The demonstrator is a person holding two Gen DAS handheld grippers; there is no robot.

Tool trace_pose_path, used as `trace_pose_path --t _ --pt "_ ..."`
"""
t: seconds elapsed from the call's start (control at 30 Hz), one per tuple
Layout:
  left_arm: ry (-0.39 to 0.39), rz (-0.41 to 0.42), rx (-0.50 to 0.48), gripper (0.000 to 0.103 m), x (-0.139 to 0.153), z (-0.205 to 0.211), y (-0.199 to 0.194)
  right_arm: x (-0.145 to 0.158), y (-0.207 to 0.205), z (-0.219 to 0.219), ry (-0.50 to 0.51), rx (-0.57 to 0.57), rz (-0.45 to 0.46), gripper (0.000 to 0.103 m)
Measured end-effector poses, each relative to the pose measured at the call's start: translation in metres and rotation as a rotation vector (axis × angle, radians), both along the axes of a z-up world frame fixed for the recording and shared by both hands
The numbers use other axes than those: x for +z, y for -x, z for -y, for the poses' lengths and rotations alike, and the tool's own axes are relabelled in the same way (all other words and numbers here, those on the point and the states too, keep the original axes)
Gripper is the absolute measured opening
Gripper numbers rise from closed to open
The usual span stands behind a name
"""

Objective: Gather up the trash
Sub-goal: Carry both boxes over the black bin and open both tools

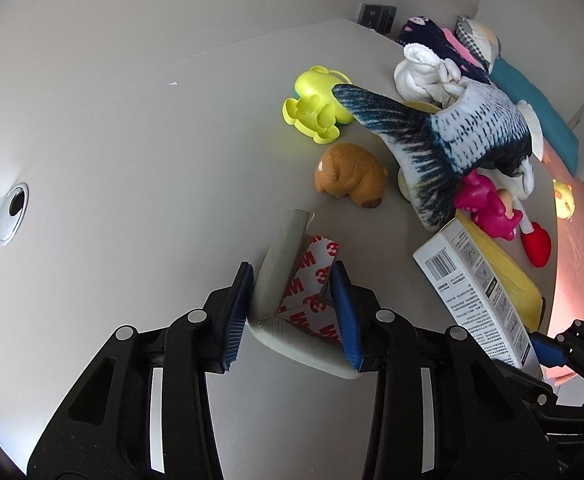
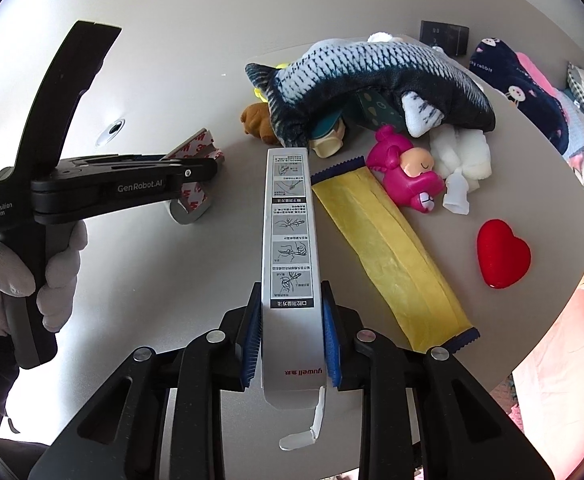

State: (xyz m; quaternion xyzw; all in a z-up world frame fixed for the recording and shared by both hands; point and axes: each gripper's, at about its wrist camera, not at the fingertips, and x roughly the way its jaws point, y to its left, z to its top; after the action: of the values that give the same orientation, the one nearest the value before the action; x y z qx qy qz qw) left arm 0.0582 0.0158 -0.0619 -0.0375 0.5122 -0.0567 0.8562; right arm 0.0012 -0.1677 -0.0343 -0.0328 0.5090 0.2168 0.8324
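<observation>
Fingers of the left gripper (image 1: 292,312) are clamping the foam tape scrap (image 1: 292,292); bare table (image 1: 131,140) is lying left of it. Right gripper (image 2: 292,340) is gripping the white box (image 2: 287,240), beside the yellow wrapper (image 2: 388,256).

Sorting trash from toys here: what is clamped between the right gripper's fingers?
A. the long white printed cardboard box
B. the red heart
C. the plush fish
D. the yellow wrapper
A: the right gripper's blue fingers press both sides of the long white printed cardboard box.

White carton (image 2: 289,264) held aloft — folded foam tape (image 1: 292,280) clamped.
</observation>
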Motion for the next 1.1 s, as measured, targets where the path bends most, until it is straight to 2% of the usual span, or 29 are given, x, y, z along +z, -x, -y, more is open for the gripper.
trace_pose_path --t 0.27,0.47,0.73,1.1 --pt "0.015 0.074 0.049 0.039 0.036 -0.009 0.031 0.025 0.009 0.008 -0.050 0.005 0.073 0.028" --pt "0.007 0.111 0.033 0.039 0.056 0.004 0.043 0.044 0.015 0.011 -0.074 -0.019 0.118 0.028" --pt "0.013 0.131 -0.064 0.039 0.067 0.055 0.037 0.055 0.023 0.053 -0.080 -0.099 0.154 0.028" --pt "0.024 0.138 -0.249 0.039 0.070 0.142 0.037 0.056 0.050 0.132 -0.062 -0.276 0.174 0.028"
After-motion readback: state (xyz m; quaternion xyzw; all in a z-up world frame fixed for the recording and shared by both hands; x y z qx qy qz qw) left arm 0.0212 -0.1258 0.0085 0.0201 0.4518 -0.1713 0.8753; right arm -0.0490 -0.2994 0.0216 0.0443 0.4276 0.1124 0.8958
